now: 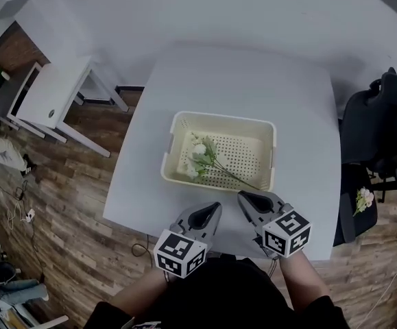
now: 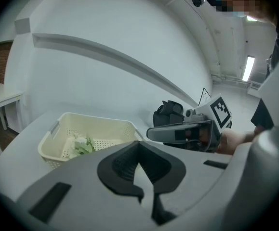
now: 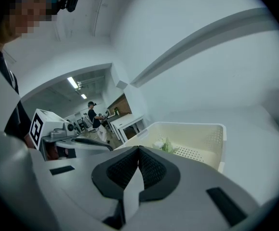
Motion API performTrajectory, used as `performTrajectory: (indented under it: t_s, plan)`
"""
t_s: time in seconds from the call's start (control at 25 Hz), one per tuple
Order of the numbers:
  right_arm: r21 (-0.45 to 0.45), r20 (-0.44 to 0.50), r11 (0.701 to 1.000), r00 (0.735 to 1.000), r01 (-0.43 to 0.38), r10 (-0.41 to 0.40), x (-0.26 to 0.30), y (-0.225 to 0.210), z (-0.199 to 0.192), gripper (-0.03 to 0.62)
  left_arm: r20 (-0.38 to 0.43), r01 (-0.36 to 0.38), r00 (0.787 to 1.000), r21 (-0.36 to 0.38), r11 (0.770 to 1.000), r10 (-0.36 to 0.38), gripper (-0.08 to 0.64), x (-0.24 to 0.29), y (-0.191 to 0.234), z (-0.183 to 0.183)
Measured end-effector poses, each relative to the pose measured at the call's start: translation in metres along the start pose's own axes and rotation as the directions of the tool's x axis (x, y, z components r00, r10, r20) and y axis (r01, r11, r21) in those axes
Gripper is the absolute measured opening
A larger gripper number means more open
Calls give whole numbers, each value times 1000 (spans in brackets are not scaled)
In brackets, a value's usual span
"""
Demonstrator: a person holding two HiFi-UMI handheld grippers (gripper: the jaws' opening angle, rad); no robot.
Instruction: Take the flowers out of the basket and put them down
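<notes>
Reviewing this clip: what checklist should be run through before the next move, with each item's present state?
1. Flowers lie inside the basket: ok.
2. Left gripper empty: ok, jaws together with nothing between them.
3. Right gripper empty: ok, jaws together.
4. Jaws opened for a grasp: not ok, both are shut.
5. Bare table beside the basket for setting the flowers down: ok.
6. Stems free of the basket's holes: cannot tell.

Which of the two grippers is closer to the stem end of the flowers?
Right. The right gripper sits just outside the basket rim by the stems; the left gripper hangs farther back.
</notes>
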State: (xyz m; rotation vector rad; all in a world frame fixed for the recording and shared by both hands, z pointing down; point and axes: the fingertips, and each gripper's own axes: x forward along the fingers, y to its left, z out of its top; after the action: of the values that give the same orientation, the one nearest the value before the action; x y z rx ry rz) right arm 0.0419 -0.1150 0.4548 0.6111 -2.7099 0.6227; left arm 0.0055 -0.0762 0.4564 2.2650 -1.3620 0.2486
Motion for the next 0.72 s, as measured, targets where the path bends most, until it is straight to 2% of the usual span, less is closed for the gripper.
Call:
performTrajectory:
  t_s: [0.32, 0.44, 0.72]
  plan:
    - [-106, -141, 991, 985, 85, -100, 24, -17, 6, 25, -37, 120, 992, 24, 993, -119, 6, -4, 20, 6]
    - [-170, -220, 981, 967, 91, -128, 37, -21, 1, 25, -41, 163, 986, 25, 986, -162, 6, -6, 26, 7]
    - [-229, -388, 971, 909, 65, -152, 69, -37, -11, 26, -68, 251, 967, 47, 967, -247, 6, -8, 37, 8]
